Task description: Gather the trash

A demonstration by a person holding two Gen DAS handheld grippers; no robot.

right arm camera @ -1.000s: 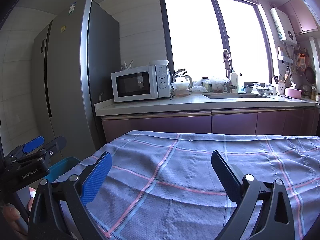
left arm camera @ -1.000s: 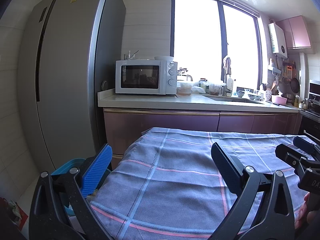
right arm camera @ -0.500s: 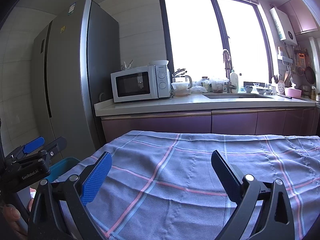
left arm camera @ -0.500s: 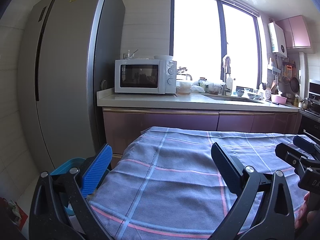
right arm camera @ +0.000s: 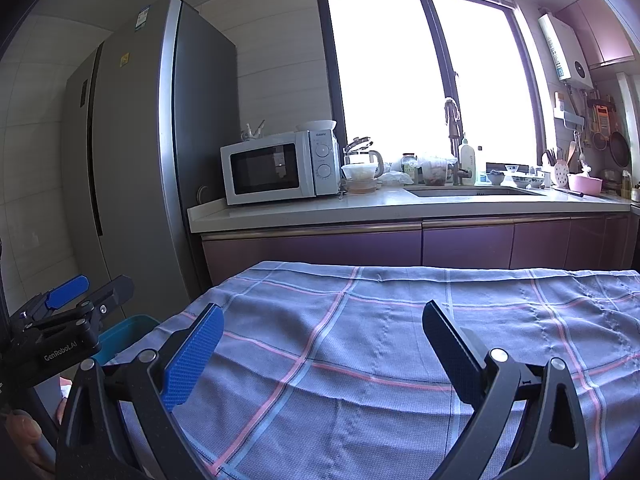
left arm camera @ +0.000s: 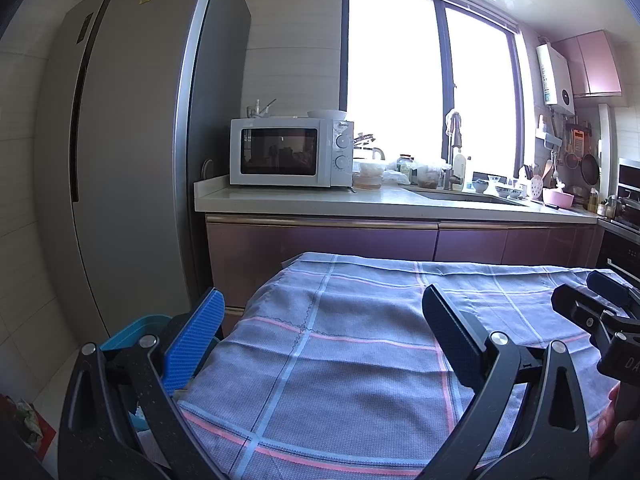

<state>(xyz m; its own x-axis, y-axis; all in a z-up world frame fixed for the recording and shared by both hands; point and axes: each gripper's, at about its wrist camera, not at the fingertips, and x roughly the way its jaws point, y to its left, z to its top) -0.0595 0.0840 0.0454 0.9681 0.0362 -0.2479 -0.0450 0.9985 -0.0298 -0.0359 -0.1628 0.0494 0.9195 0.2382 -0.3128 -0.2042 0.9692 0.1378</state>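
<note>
My left gripper (left arm camera: 320, 332) is open and empty above the left end of a table covered with a blue checked cloth (left arm camera: 360, 352). My right gripper (right arm camera: 320, 340) is open and empty above the cloth (right arm camera: 380, 340) further right. Each gripper shows at the edge of the other's view: the right one (left arm camera: 600, 312) and the left one (right arm camera: 76, 296). A teal bin (left arm camera: 132, 330) stands on the floor by the table's left end, also in the right wrist view (right arm camera: 128, 332). No trash shows on the cloth. Something crumpled (left arm camera: 28, 420) lies on the floor at far left.
A tall grey fridge (left arm camera: 132, 160) stands at the left. Behind the table runs a counter (left arm camera: 380, 200) with a white microwave (left arm camera: 288, 152), bowls, jars, a sink and tap. Purple cabinets (left arm camera: 320, 244) sit under it. An oven (left arm camera: 624, 216) is at the right.
Both views are almost unchanged; the left wrist view has shifted very slightly. Both grippers stay open and empty.
</note>
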